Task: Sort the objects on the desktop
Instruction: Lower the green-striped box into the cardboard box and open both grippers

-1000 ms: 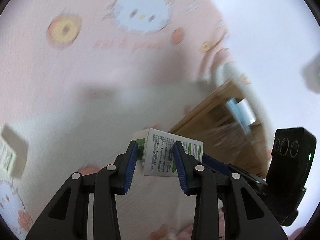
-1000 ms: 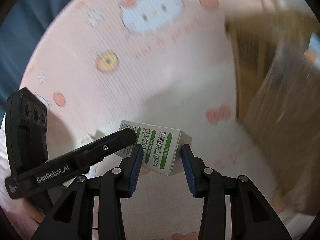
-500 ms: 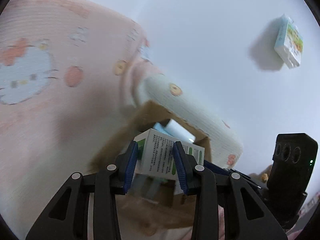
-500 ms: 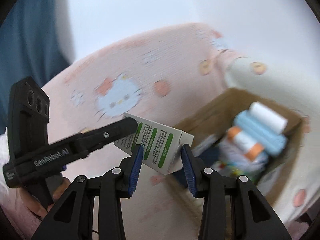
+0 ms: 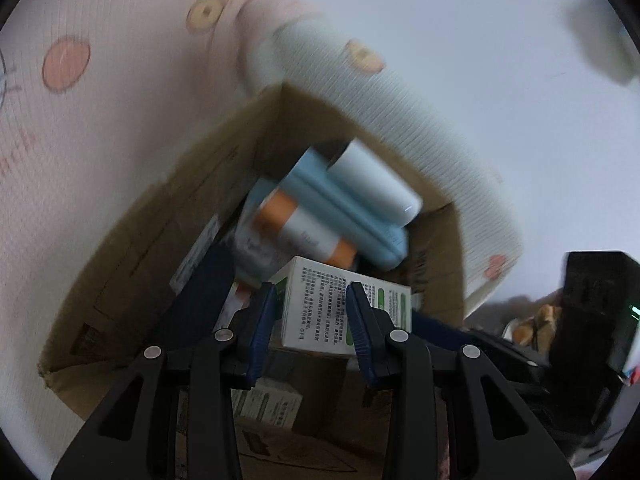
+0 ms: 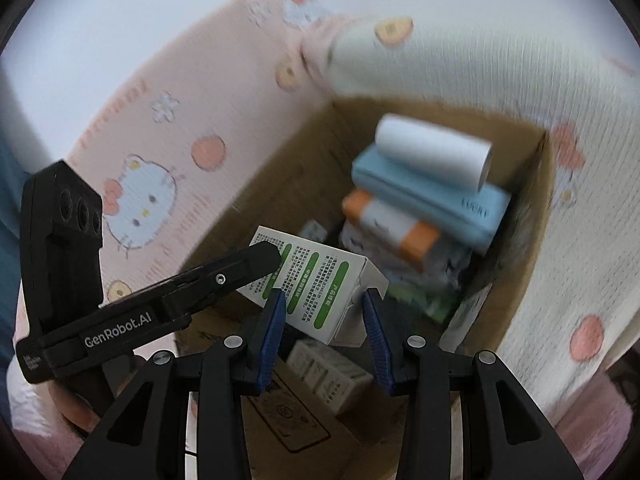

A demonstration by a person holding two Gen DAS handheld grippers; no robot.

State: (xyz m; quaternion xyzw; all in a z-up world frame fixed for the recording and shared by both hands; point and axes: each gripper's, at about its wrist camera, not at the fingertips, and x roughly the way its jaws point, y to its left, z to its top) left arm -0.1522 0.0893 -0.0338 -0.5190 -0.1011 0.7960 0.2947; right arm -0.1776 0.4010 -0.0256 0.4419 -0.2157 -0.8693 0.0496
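A white carton with green labels (image 5: 316, 300) (image 6: 316, 280) hangs over an open cardboard box (image 5: 160, 240) (image 6: 280, 184). My left gripper (image 5: 310, 320) is shut on one end of it and my right gripper (image 6: 324, 304) on the other. One left finger (image 6: 240, 272) lies along the carton's side in the right wrist view. Inside the box lie a white roll (image 5: 376, 184) (image 6: 432, 152), a light blue case (image 5: 352, 216) (image 6: 432, 200), an orange-and-white tube (image 5: 308, 232) (image 6: 392, 228) and small white-green cartons (image 5: 268, 404) (image 6: 332, 372).
The cardboard box stands on a pink cartoon-cat cloth (image 5: 80, 120) (image 6: 160, 160), whose rolled edge (image 5: 420, 128) lies just behind it. A pale surface (image 5: 480, 40) spreads beyond. The right gripper's black body (image 5: 592, 300) shows at the right edge.
Both grippers have carried the carton together from over the pink cloth to above the open cardboard box, which now fills both views. The grip on the carton looks the same.
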